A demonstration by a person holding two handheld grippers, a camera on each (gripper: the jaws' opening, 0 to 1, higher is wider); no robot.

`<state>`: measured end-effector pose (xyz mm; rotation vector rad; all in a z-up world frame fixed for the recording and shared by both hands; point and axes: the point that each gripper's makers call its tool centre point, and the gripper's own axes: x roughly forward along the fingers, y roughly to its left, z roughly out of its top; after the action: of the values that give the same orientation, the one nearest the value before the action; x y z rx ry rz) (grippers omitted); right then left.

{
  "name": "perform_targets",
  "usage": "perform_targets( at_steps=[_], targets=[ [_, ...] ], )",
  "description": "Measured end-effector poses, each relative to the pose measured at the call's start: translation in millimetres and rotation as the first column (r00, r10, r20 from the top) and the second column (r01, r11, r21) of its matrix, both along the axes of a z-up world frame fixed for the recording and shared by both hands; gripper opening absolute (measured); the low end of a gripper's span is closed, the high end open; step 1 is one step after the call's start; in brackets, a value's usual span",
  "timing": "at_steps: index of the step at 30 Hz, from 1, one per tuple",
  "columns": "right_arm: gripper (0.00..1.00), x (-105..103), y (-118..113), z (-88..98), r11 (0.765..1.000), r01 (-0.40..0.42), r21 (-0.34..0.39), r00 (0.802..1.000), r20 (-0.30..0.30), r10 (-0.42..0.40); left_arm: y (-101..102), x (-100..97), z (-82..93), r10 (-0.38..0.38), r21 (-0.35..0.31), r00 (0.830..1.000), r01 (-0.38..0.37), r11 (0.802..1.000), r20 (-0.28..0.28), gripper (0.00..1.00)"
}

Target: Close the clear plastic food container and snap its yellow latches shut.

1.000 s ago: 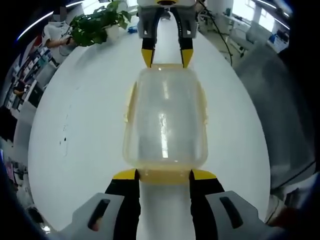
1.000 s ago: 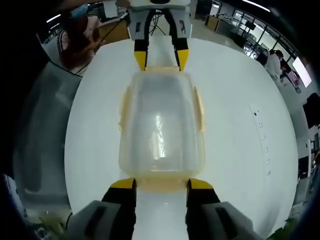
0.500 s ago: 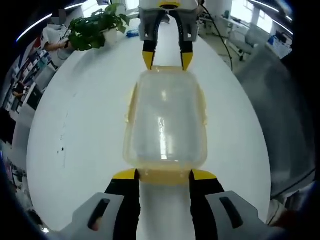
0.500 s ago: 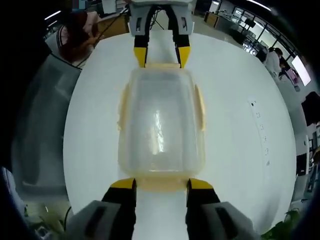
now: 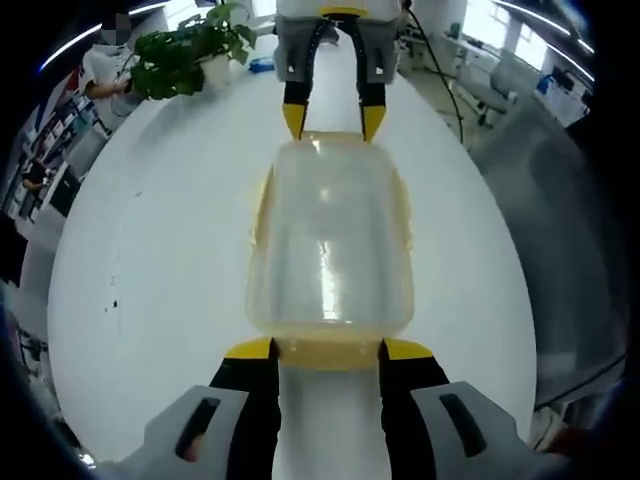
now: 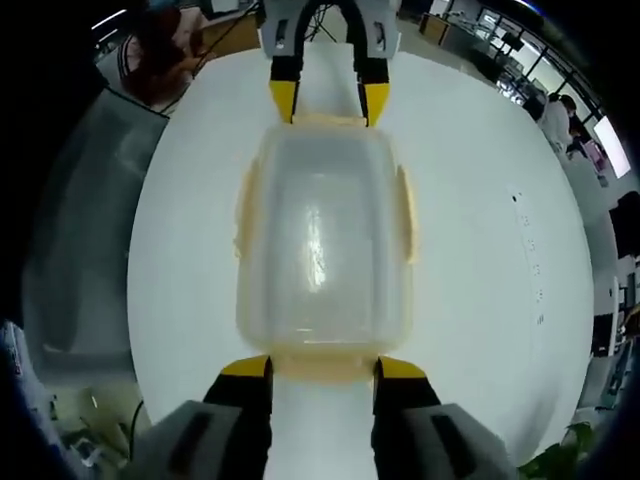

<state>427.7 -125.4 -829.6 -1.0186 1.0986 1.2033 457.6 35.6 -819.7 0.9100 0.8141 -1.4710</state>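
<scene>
The clear plastic container (image 5: 330, 240) lies lengthwise on the white table (image 5: 160, 260) with its lid on. Yellow latches (image 5: 260, 205) run along its long sides. My left gripper (image 5: 328, 349) is open at the near short end, and that end's yellow latch (image 5: 330, 352) sits between its fingertips. The right gripper (image 5: 332, 118) stands open at the far end in that view. In the right gripper view the same container (image 6: 322, 235) fills the middle; my right gripper (image 6: 322, 367) flanks the near end latch (image 6: 322, 368), and the left gripper (image 6: 330, 98) stands at the far end.
A potted plant (image 5: 185, 50) stands at the far left edge of the table, with a person seated beyond it. A dark chair back (image 6: 75, 220) is close to the table's left side in the right gripper view. Desks and people fill the room behind.
Both cameras shifted slightly; the right gripper view now looks more steeply down over the container. Container and grippers keep the same places relative to each other.
</scene>
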Motion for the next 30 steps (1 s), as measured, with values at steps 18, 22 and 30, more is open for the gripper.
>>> perform_targets(
  at_steps=[18, 22, 30],
  targets=[
    [0.36, -1.8, -2.5, -7.3, 1.000, -0.002, -0.018, 1.000, -0.028, 0.002, -1.9, -3.6, -9.5, 0.003, 0.033, 1.000, -0.003, 0.999, 0.000, 0.36],
    [0.36, -1.2, -1.7, -7.8, 1.000, -0.008, -0.004, 1.000, -0.027, 0.008, -0.9, -4.6, -9.3, 0.012, 0.033, 1.000, -0.012, 0.999, -0.006, 0.36],
    [0.38, 0.1, -1.8, -6.5, 0.998, -0.047, 0.042, 0.998, -0.030, 0.048, 2.3, -11.1, -10.6, -0.005, 0.055, 1.000, 0.005, 0.998, 0.008, 0.37]
  ],
)
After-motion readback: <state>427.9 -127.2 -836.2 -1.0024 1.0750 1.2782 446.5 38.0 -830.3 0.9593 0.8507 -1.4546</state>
